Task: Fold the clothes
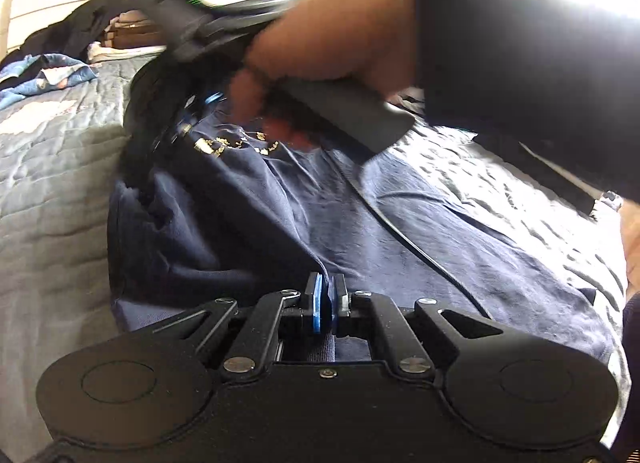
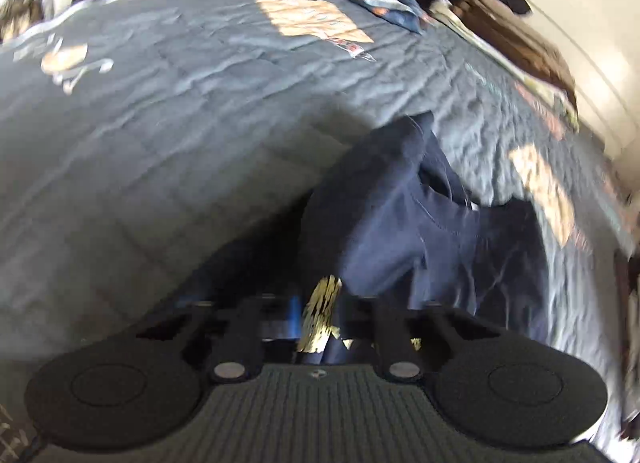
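Observation:
A navy T-shirt [image 1: 304, 215] with a gold print [image 1: 236, 143] lies spread on the grey quilted bed [image 1: 52, 191]. My left gripper [image 1: 326, 295] is shut on a fold of the shirt's near edge. My right gripper [image 1: 192, 119], held by a hand in a dark sleeve, reaches in from the upper right and is blurred at the shirt's far end. In the right wrist view my right gripper [image 2: 320, 311] is shut on the navy T-shirt [image 2: 400, 231], with the gold print [image 2: 320, 315] pinched between its jaws and cloth hanging ahead of it.
A pile of other clothes lies at the far side of the bed: a blue patterned garment [image 1: 48, 75], dark clothes [image 1: 80, 27] and a brown folded stack [image 2: 516, 39]. A black cable [image 1: 400, 235] crosses the shirt. A pale wall [image 2: 580, 15] runs behind the bed.

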Tool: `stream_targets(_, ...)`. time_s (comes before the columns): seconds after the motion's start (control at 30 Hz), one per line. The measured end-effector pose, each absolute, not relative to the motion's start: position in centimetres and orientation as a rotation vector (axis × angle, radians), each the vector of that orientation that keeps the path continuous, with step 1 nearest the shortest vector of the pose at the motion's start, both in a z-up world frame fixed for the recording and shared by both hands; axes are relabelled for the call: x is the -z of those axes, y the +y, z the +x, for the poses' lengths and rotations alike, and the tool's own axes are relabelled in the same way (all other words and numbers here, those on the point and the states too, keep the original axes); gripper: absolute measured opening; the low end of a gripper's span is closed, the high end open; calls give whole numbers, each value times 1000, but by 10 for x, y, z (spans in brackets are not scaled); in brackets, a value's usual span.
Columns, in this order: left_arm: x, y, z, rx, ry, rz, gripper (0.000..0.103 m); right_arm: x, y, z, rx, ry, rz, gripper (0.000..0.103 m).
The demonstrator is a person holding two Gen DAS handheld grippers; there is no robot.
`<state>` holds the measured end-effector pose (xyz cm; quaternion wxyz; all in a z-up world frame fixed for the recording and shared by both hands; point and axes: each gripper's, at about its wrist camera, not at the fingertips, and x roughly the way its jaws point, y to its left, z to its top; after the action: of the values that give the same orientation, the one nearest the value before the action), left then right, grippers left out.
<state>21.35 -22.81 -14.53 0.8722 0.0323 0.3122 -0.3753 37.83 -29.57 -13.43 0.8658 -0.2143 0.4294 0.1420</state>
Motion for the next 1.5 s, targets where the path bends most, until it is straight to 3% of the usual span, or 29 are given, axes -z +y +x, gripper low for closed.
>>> stream_targets(0.27,147,-228,223,794,693,83,5,98,-385,351,-208,776,-38,7)
stream_targets(0.53,135,-189,242,767,659,-112,5,118,-451,301,-150,773,141,7)
stream_targets(0.73,143,-197,253,718,707,-81,5,114,-483,279,-129,729,283,28)
stream_targets(0.9,149,-202,252,729,726,-37,5,68,-446,295,-360,623,124,52)
stream_targets(0.97,153,-201,253,722,730,-40,6,65,-422,317,-444,639,20,55)
stream_targets(1.23,153,-195,258,700,739,-64,6,120,-362,388,-467,835,-677,54)
stream_targets(1.5,154,-199,259,700,755,-47,6,151,-350,377,-602,824,-1026,51)
